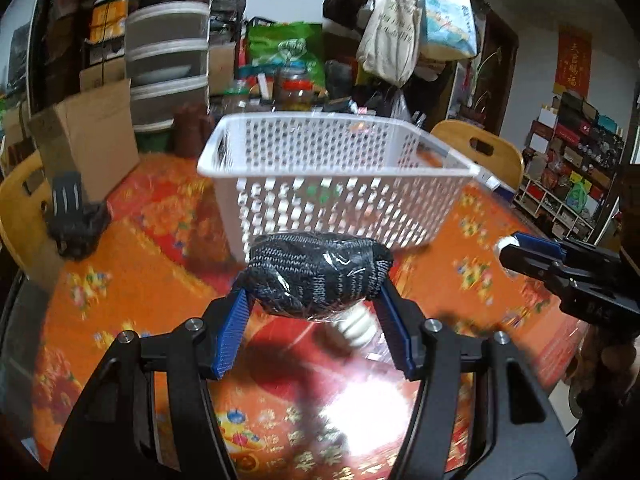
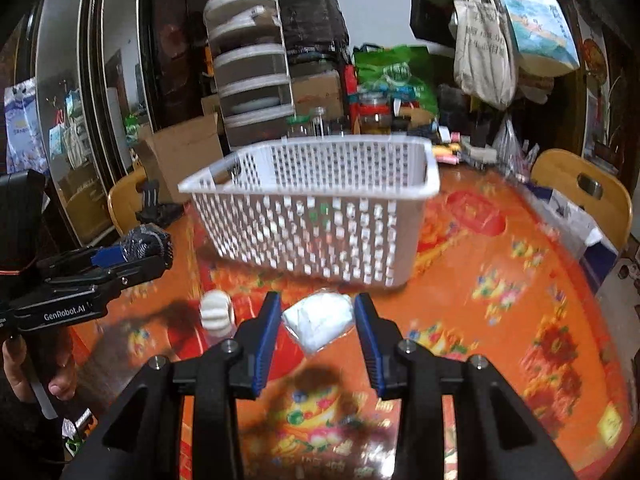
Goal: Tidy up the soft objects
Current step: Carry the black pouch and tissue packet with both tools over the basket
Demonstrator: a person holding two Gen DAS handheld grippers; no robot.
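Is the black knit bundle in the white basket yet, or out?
Out. The black knit bundle is clamped in the left gripper, in front of the white basket.

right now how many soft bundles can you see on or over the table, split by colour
Dark knit bundles: 2, one in the left gripper as the wrapped black bundle, one black bundle lying at the table's left edge
White bundles: 2, the white wrapped bundle in the right gripper, and the ribbed white roll on the tablecloth
Total: 4
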